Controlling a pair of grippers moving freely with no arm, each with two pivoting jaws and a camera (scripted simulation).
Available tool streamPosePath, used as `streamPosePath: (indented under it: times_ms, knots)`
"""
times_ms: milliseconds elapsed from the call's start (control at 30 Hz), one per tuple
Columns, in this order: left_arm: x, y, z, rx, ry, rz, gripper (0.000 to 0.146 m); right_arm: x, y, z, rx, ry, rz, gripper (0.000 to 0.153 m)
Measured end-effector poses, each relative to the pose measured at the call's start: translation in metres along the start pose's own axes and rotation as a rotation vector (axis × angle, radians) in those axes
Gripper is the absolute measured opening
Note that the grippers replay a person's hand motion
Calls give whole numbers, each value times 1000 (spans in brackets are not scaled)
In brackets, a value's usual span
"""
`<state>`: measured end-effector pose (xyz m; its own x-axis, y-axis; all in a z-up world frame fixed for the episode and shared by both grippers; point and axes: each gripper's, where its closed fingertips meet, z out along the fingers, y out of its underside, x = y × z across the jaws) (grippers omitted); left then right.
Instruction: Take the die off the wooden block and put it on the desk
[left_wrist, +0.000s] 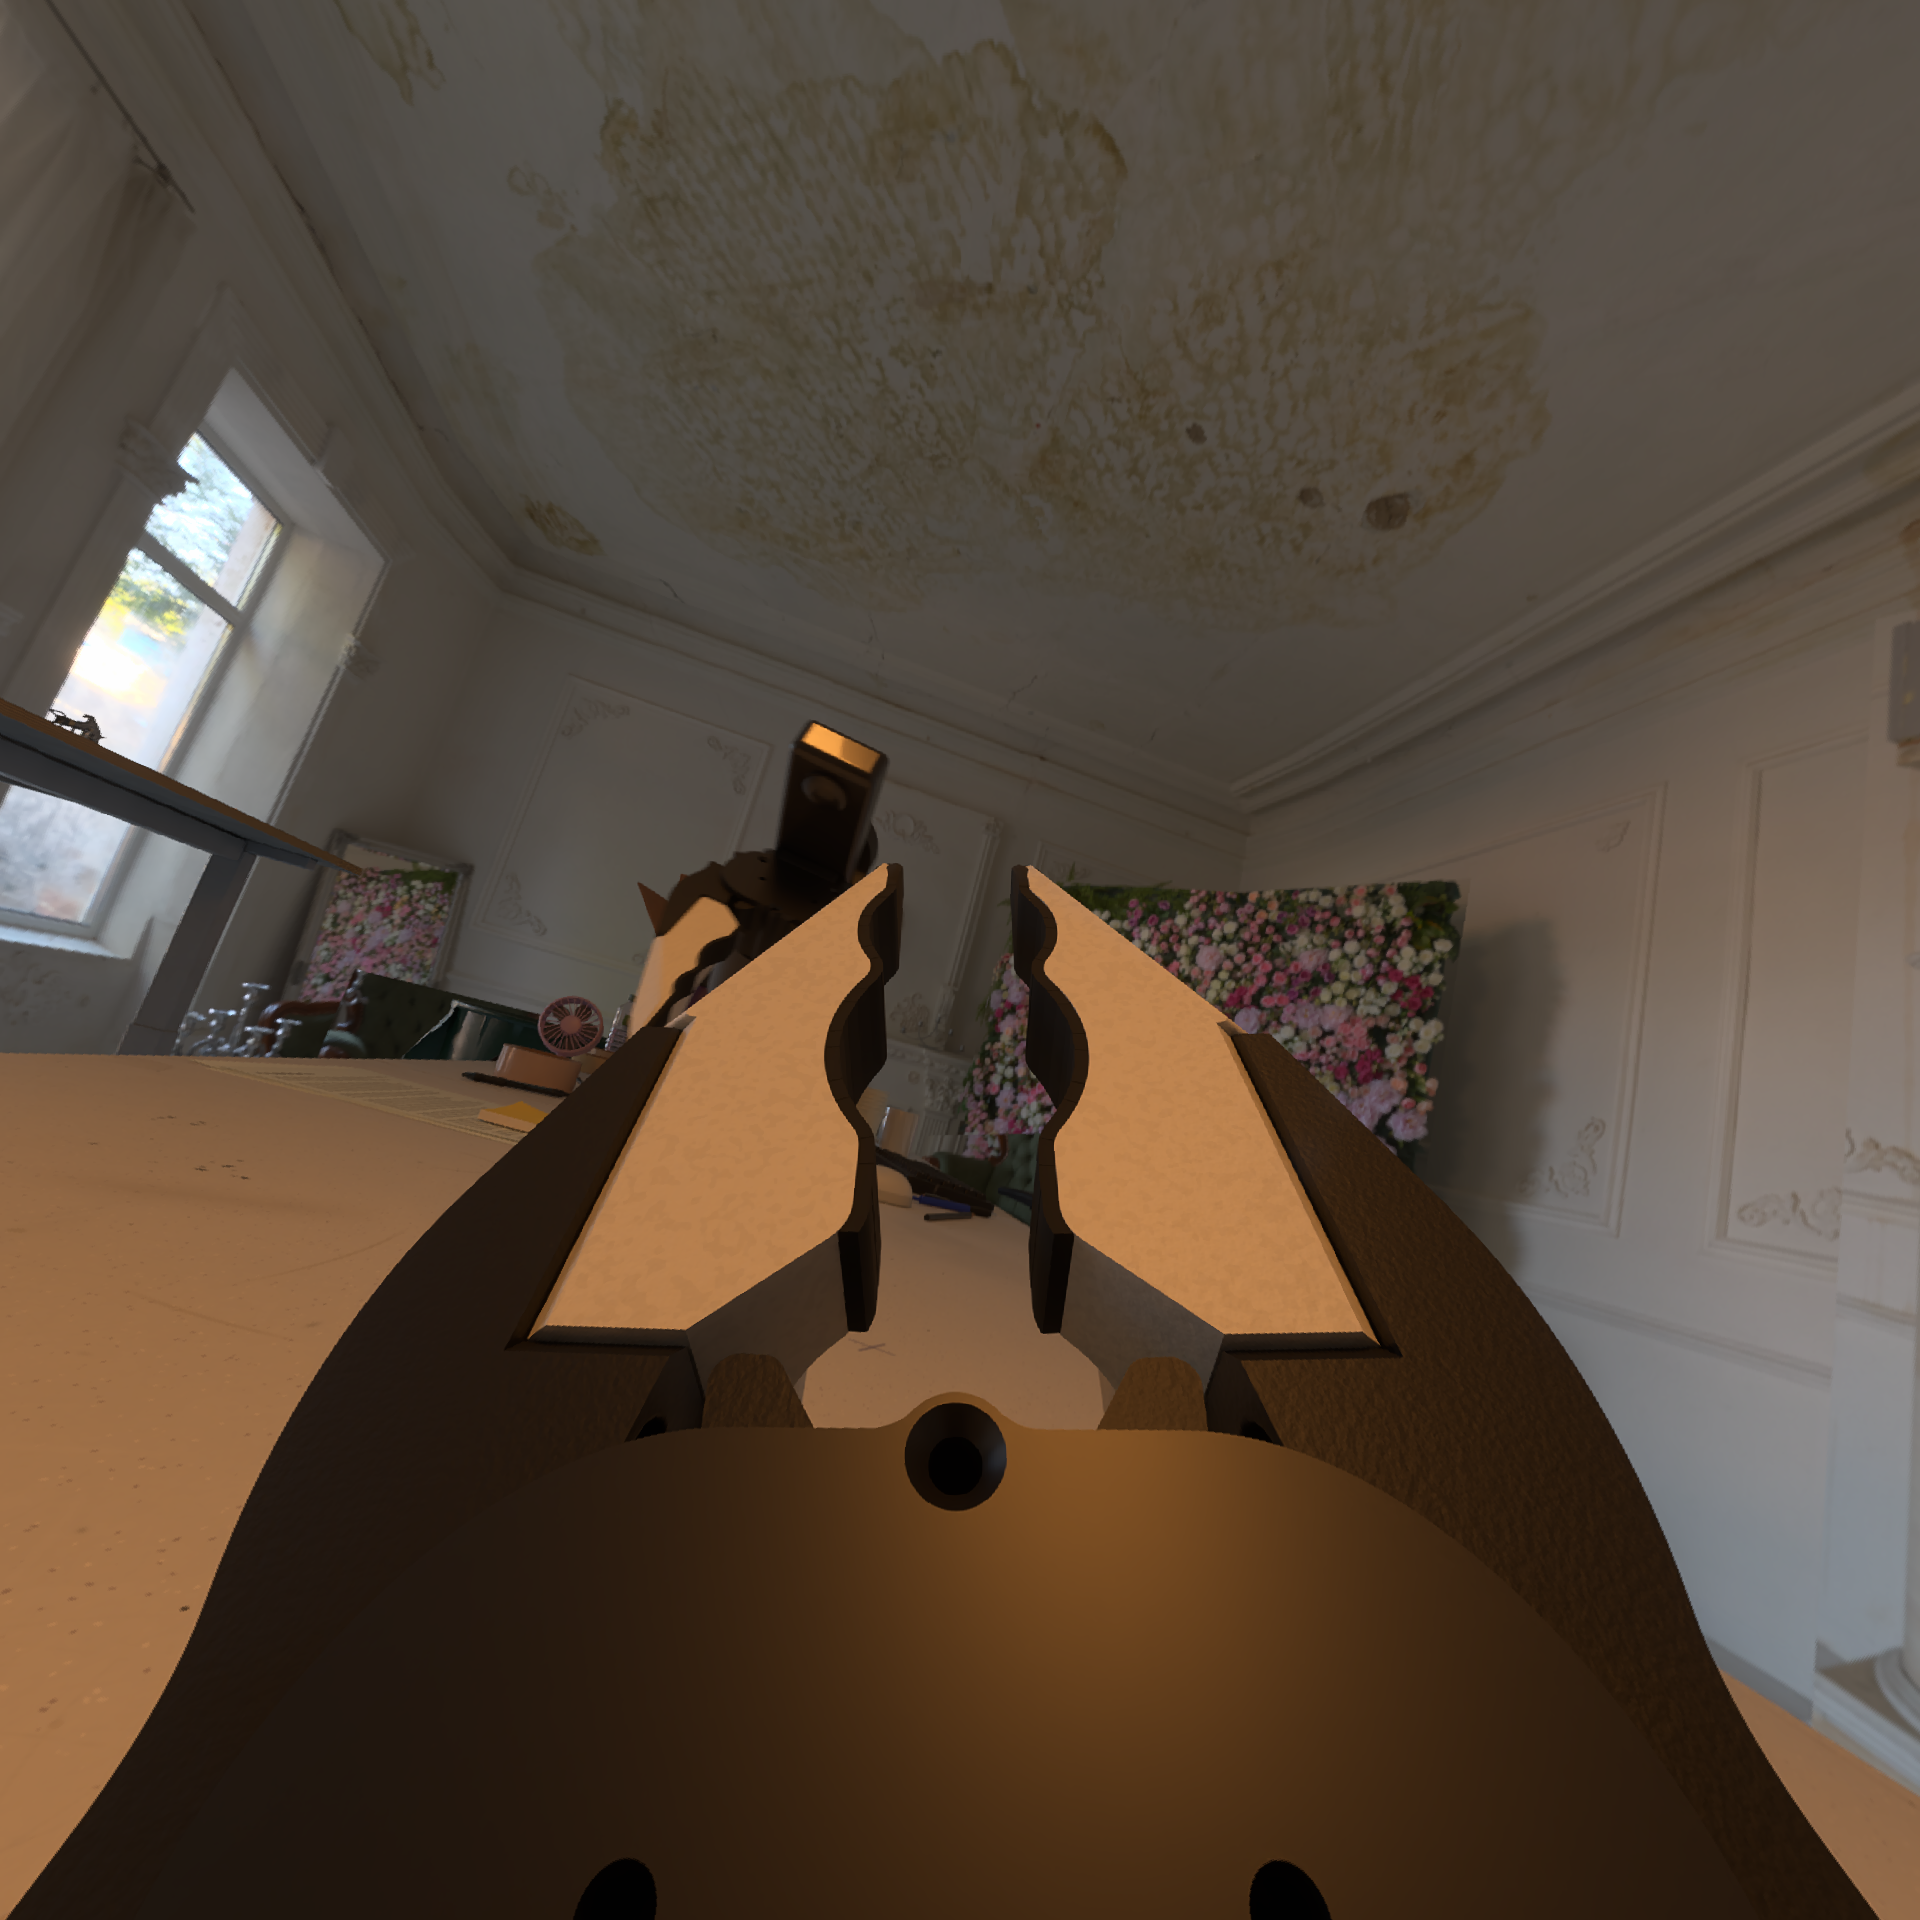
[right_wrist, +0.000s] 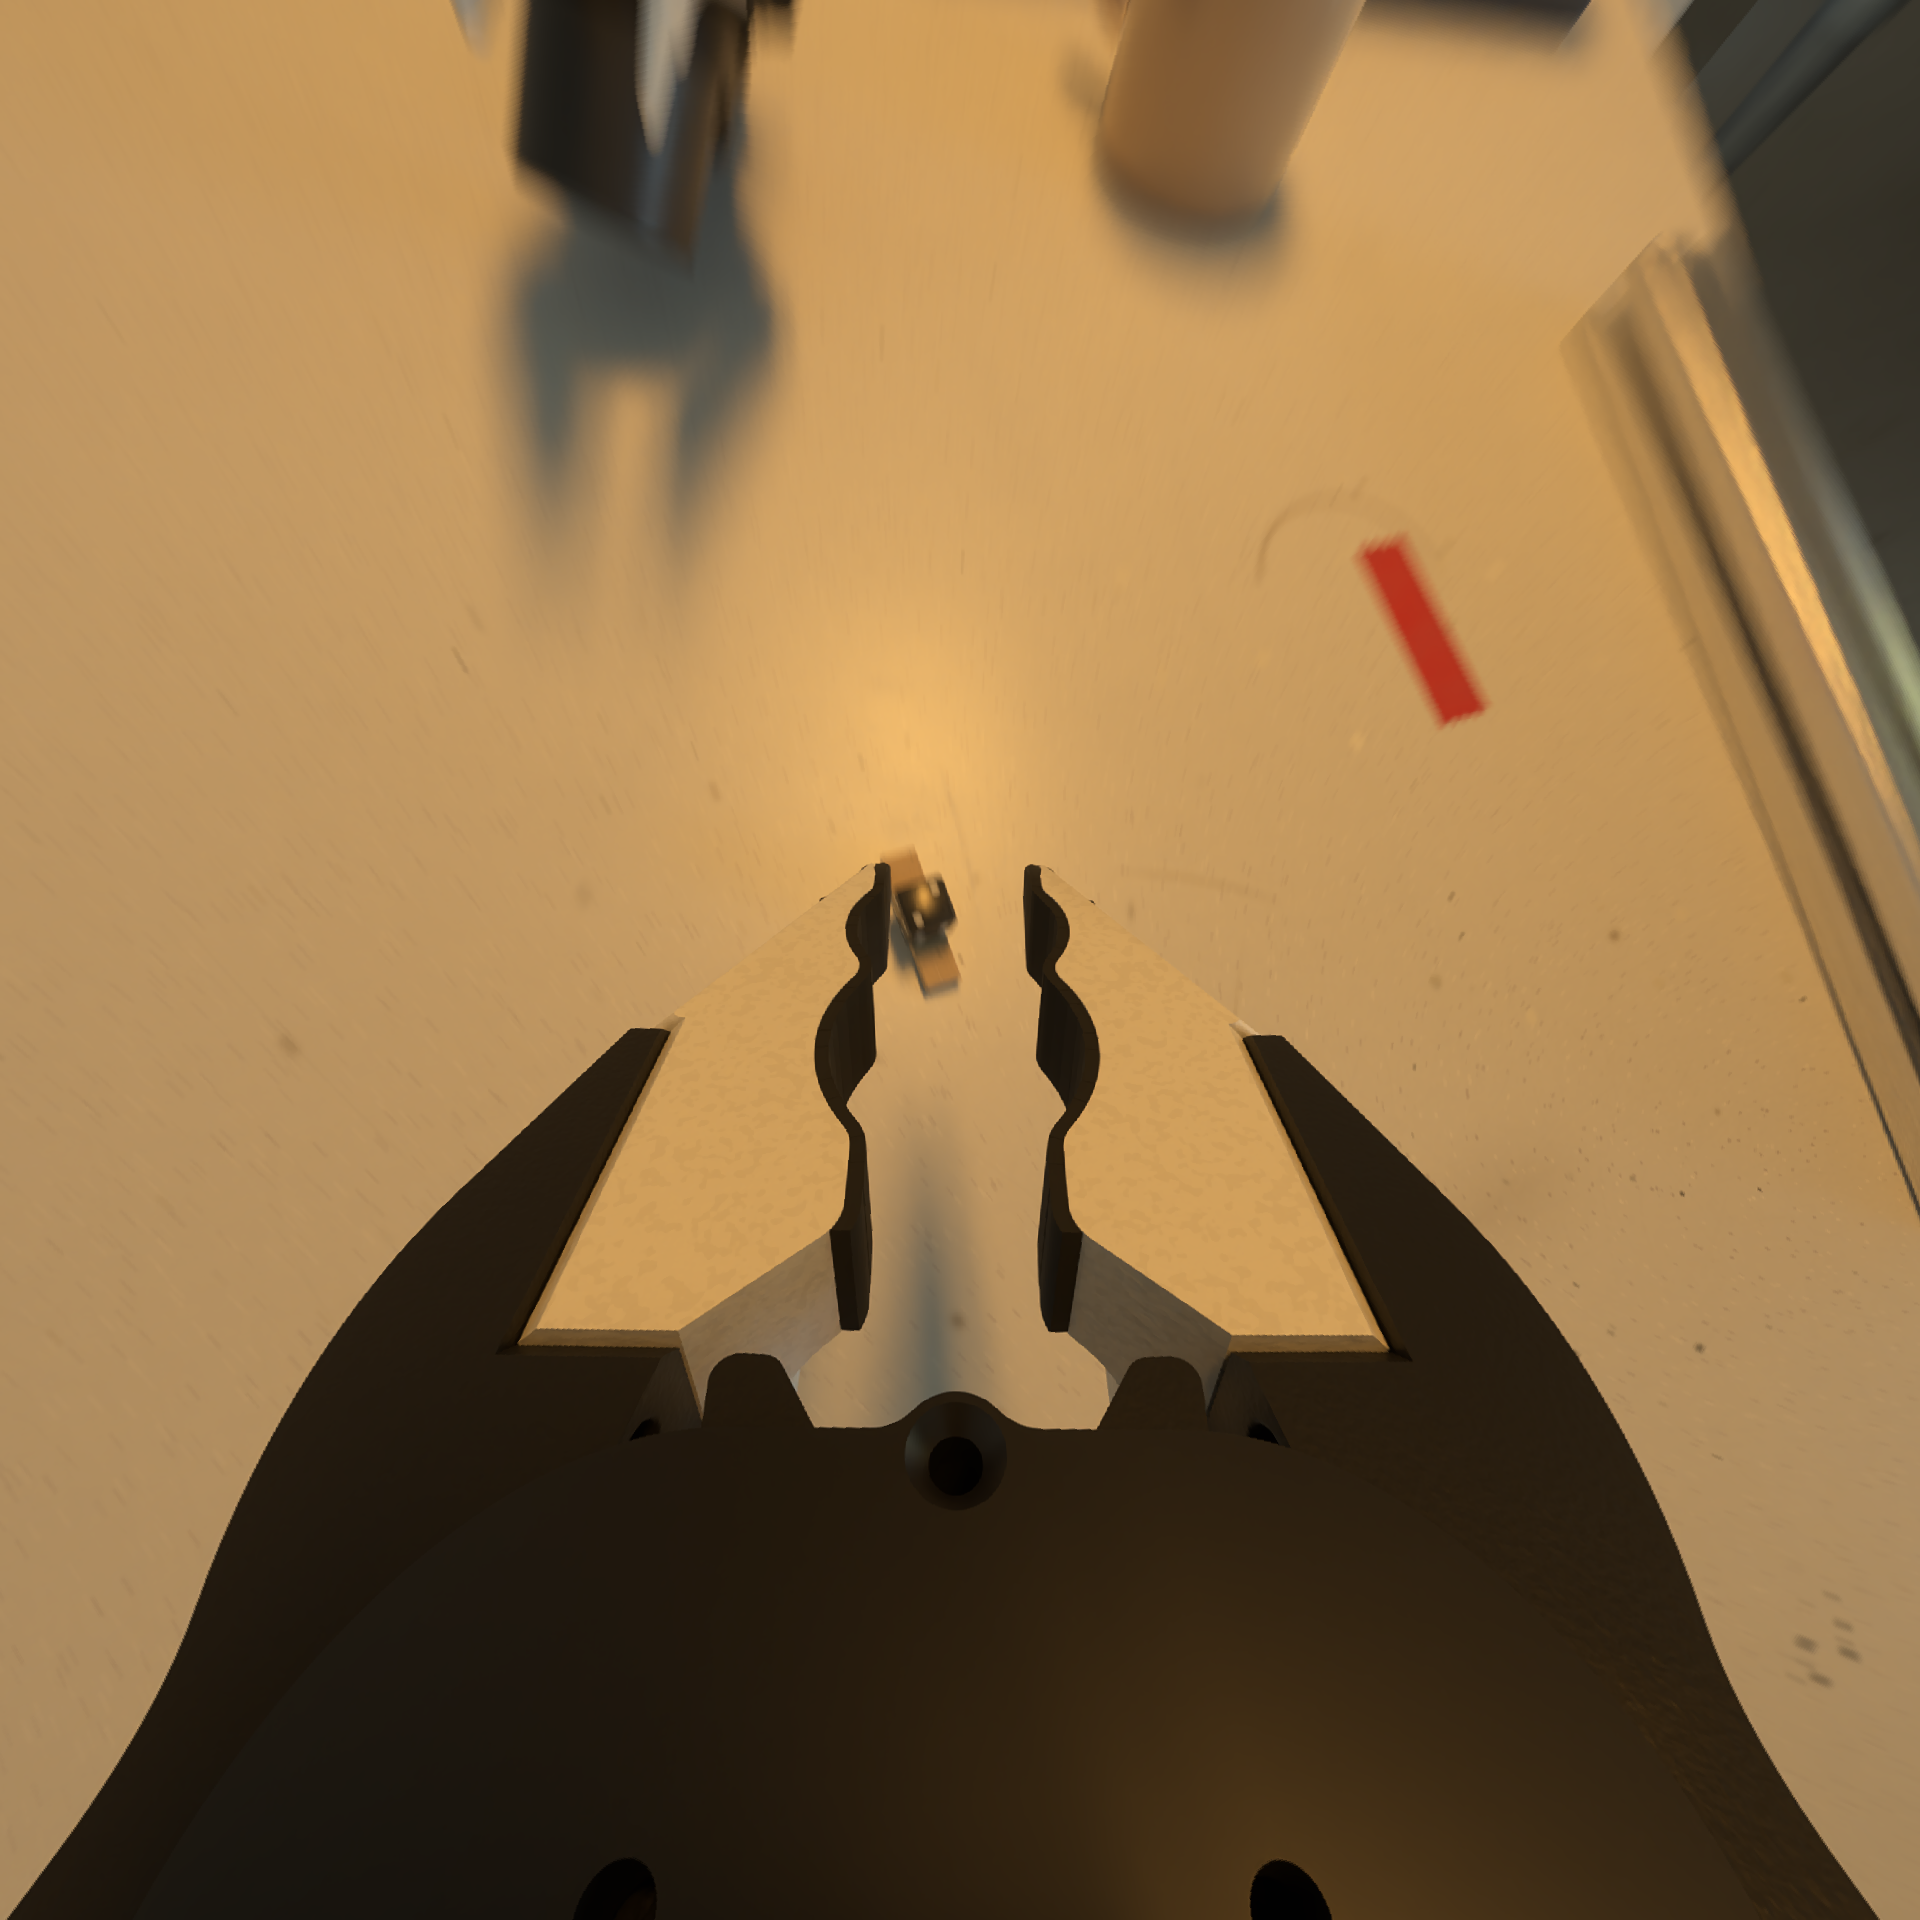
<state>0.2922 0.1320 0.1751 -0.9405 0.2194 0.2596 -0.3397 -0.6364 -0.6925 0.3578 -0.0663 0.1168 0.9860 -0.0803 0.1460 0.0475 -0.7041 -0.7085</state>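
- The left gripper (left_wrist: 956, 883) is hovering low over the desk (left_wrist: 208, 1247), fingers apart, gripping nothing.
- The right gripper (right_wrist: 956, 883) is pointing down near the desk's right edge, fingers apart around a small blurred object (right_wrist: 925, 925).

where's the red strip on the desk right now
In the right wrist view the red strip lies flat on the desk, ahead and right of the open right gripper, near the desk's right edge and apart from the pale cylinder.
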Motion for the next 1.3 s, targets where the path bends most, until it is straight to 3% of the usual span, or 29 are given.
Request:
streamPosePath:
  times_ms: [100,200,500,933,967,1033,1300]
  knots:
    - [2,3,0,-28,1,25,20,2,28,32,-264,-74,-128,32]
    - [4,4,-1,-44,-2,39,20,-9,38,52,-343,-171,-201,33]
    - [4,2,-2,-33,-3,23,21,-8,55,80,-416,-235,-229,46]
    - [6,4,-1,-51,2,30,21,-7,60,85,-492,-264,-270,45]
    - [6,4,-1,-51,2,30,21,-9,61,85,-494,-274,-264,41]
    - [6,4,-1,-49,3,28,21,-11,61,84,-495,-293,-243,16]
    - [8,4,-1,-52,6,31,21,0,49,69,-431,-218,-174,16]
